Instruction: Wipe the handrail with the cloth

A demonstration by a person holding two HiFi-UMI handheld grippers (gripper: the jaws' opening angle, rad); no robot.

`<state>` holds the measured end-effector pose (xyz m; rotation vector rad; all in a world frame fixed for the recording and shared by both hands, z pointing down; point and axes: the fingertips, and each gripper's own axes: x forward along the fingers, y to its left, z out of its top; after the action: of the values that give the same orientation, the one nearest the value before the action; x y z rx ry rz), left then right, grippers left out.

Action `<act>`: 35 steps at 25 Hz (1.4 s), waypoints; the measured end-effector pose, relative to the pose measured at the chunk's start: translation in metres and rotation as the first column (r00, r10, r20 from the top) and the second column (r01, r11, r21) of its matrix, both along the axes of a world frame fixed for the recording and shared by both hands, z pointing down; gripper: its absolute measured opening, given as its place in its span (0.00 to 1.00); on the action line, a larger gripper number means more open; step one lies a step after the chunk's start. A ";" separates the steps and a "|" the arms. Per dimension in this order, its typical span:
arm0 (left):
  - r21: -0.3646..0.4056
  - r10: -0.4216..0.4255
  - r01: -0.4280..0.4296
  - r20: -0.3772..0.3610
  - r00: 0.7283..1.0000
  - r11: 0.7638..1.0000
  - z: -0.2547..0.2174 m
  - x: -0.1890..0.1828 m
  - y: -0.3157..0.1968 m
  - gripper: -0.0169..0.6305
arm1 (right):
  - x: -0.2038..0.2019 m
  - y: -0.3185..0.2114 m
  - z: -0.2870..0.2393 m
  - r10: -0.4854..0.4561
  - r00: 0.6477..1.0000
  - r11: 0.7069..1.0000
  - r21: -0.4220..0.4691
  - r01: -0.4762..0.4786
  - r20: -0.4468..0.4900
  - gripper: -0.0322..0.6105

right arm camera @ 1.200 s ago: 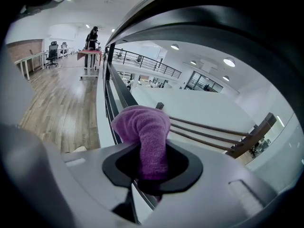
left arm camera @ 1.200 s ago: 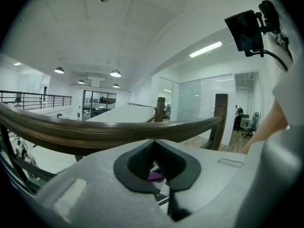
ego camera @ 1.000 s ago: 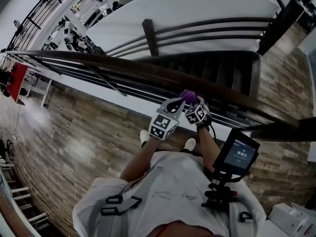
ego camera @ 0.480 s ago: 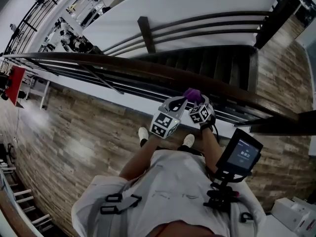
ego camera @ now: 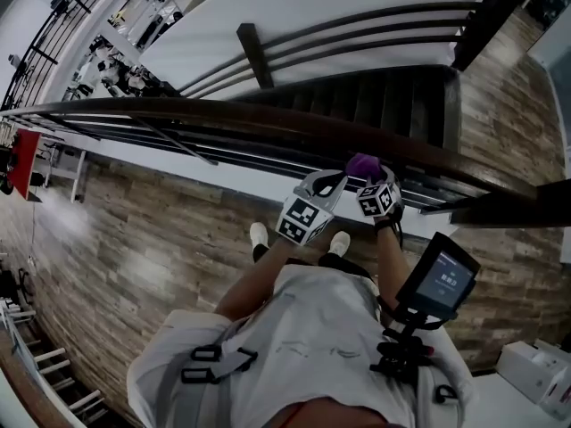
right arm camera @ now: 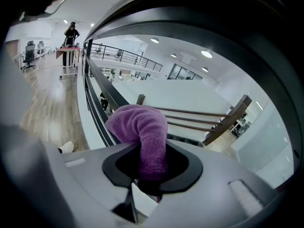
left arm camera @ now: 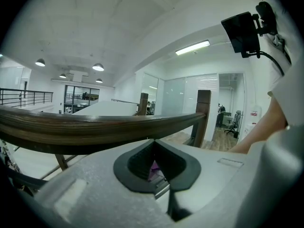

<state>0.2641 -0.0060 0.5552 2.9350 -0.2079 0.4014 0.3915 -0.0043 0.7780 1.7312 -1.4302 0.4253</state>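
1. The cloth [ego camera: 364,165], a purple wad, sits on the near edge of the handrail [ego camera: 205,114], right of the middle of its run. It lies against the wood, so it looks set to rub.
2. The right gripper [ego camera: 368,178] has its jaws clamped on the cloth [right arm camera: 141,132], which bulges past the tips in a fat fold. The fold is probably left proud so that soft cloth, not plastic, meets the rail.
3. The left gripper [ego camera: 326,182] is just left of the right one and almost touching it, tip toward the rail.
4. In its own view the left gripper [left arm camera: 153,164] has its jaws drawn together to a narrow slit, with the handrail [left arm camera: 95,129] crossing just above. A sliver of purple shows in the slit. I cannot tell whether it is pinched there or only seen beyond. This gripper likely stays close to steady the working one.
5. The handrail sweeps away to the left in a long curve, so most of it lies left of the cloth. Which parts are already wiped cannot be told.
6. Past the rail, stairs [ego camera: 384,105] drop away. A loosed cloth could fall there, which is good reason for the firm clamp.
7. On the near side, the person stands on the plank floor [ego camera: 134,239], close against the railing.
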 end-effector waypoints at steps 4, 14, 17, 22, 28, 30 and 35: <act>0.006 0.041 -0.041 -0.001 0.999 0.999 -0.004 0.009 0.012 0.03 | 0.017 0.016 0.001 0.022 1.000 1.000 -0.011 -0.022 -0.007 0.19; 0.011 0.206 -0.206 0.015 0.978 0.978 0.000 0.061 0.054 0.03 | 0.077 0.066 0.001 0.172 0.985 0.985 -0.010 -0.172 -0.009 0.19; 0.004 0.270 -0.270 0.018 0.963 0.963 0.004 0.076 0.067 0.03 | 0.096 0.084 0.000 0.226 0.974 0.974 -0.016 -0.226 -0.009 0.19; -0.002 0.367 -0.367 0.012 0.930 0.930 0.009 0.104 0.092 0.03 | 0.137 0.120 -0.002 0.346 0.938 0.938 -0.014 -0.346 0.010 0.19; -0.012 0.490 -0.490 0.012 0.872 0.872 0.013 0.125 0.128 0.03 | 0.189 0.169 -0.013 0.507 0.861 0.862 -0.025 -0.506 0.035 0.18; -0.012 0.517 -0.517 0.010 0.856 0.856 0.011 0.126 0.137 0.03 | 0.204 0.186 -0.020 0.557 0.830 0.831 -0.024 -0.556 0.040 0.18; -0.016 0.544 -0.544 0.012 0.839 0.839 0.014 0.131 0.150 0.03 | 0.243 0.233 -0.031 0.648 0.761 0.762 -0.025 -0.648 0.032 0.18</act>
<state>0.3948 0.1440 0.5693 2.9319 0.6476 0.4936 0.6348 0.2284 0.7469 2.1956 -0.7951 0.8368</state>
